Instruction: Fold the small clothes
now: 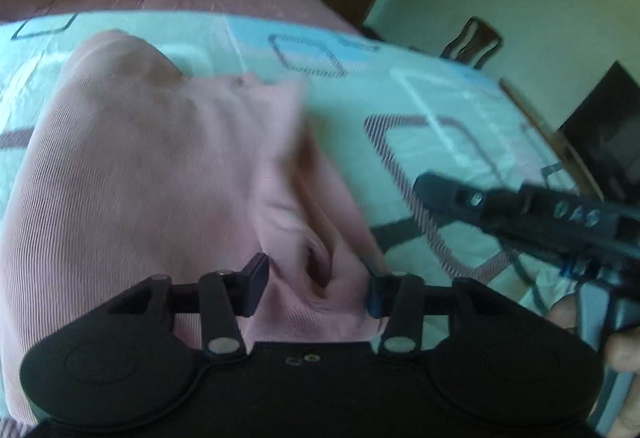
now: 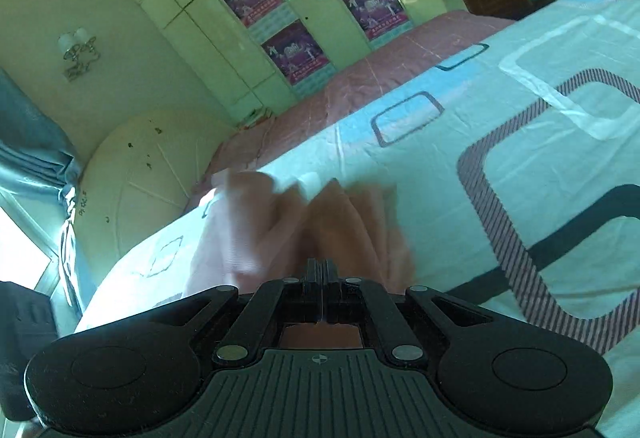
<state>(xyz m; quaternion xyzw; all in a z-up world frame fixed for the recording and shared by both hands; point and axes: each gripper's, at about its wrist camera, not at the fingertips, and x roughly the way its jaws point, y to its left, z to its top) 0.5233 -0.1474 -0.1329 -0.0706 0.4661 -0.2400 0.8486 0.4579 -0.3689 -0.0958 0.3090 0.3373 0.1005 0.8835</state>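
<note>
Left gripper (image 1: 314, 288) spread apart above the pink ribbed garment (image 1: 152, 166), pads clear of the cloth. Right gripper (image 2: 322, 270) with fingers pressed together, pink fabric blurred just beyond; grip on it not discernible. Garment lying rumpled on the bed sheet (image 1: 420, 98).

From my left wrist view the pink garment (image 1: 152, 174) smears with motion, its near end hidden under the left claw (image 1: 312, 288). The right claw (image 2: 322, 270) covers blurred cloth; I can't tell if it pinches any.
</note>
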